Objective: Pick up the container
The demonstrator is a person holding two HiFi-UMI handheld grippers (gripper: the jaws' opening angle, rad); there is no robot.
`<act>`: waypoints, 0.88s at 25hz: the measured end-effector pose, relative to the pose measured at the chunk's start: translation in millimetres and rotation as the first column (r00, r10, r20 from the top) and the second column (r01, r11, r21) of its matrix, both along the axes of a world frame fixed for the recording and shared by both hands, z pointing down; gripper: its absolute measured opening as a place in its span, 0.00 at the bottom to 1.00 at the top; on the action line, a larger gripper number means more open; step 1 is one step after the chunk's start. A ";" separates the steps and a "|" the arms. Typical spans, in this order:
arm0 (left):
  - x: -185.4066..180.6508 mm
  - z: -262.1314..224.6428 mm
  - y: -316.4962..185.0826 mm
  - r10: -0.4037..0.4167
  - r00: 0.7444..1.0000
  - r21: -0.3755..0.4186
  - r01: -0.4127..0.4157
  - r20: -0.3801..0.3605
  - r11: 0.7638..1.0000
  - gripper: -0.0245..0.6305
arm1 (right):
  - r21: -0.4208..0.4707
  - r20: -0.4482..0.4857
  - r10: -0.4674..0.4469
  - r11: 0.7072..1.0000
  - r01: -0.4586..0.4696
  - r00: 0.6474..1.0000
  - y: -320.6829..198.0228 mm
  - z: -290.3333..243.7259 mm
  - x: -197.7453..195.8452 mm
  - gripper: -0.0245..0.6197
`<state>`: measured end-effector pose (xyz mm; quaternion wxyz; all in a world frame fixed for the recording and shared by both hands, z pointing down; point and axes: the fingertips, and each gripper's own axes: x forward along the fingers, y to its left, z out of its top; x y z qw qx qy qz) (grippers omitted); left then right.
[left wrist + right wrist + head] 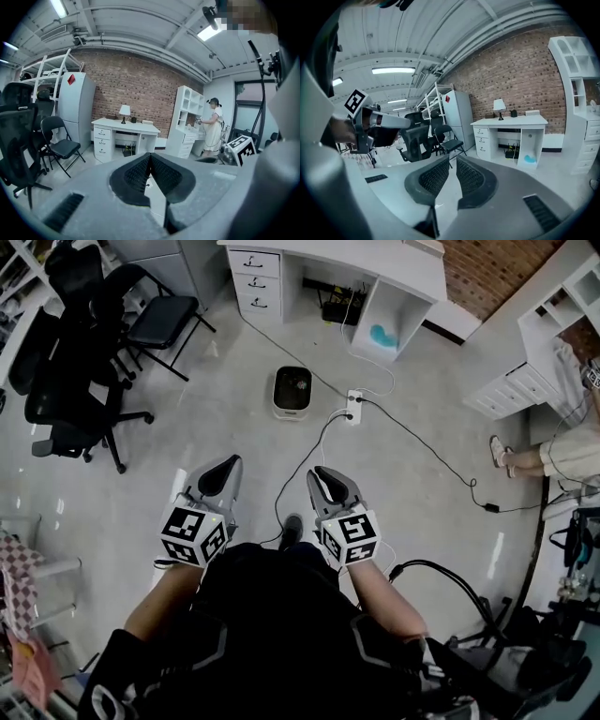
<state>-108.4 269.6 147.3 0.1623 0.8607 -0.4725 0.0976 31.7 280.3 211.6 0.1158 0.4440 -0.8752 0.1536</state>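
Fingers (pixel 136 176) of the left gripper (pixel 223 470) and the right gripper (pixel 325 476) are sitting closed, gripping nothing. A white container (pixel 292 391) with a dark top is resting on the floor (pixel 187 427) at twelve o'clock from them, well apart. A power strip (pixel 353 406) is lying near it at three o'clock.

1. Container (pixel 292 391): white body, squarish w/ rounded corners; top face dark w/ white rim all round, seen from above.
2. Pose: upright, sits flat on pale floor (pixel 187 437).
3. Loc: open floor in front of white desk (pixel 337 259); white power strip (pixel 353 406) just beside it, to the right in head view, not touching.
4. Contents: can't tell.
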 end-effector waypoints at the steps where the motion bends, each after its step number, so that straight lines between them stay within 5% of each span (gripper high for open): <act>1: 2.8 0.4 -6.9 -0.004 1.000 -0.006 0.004 0.005 1.000 0.05 | -0.008 0.000 -0.002 1.000 0.002 1.000 -6.6 4.6 2.8 0.05; 12: 7.5 23.8 -70.5 0.002 1.000 -0.067 -0.002 0.009 0.998 0.05 | -0.121 -0.008 -0.032 0.992 0.031 0.999 -66.3 51.3 -0.2 0.06; 22: -8.2 59.2 -203.4 0.121 0.993 -0.090 -0.121 -0.009 0.989 0.05 | -0.230 -0.028 0.005 0.973 -0.011 1.000 -170.3 93.9 -15.4 0.18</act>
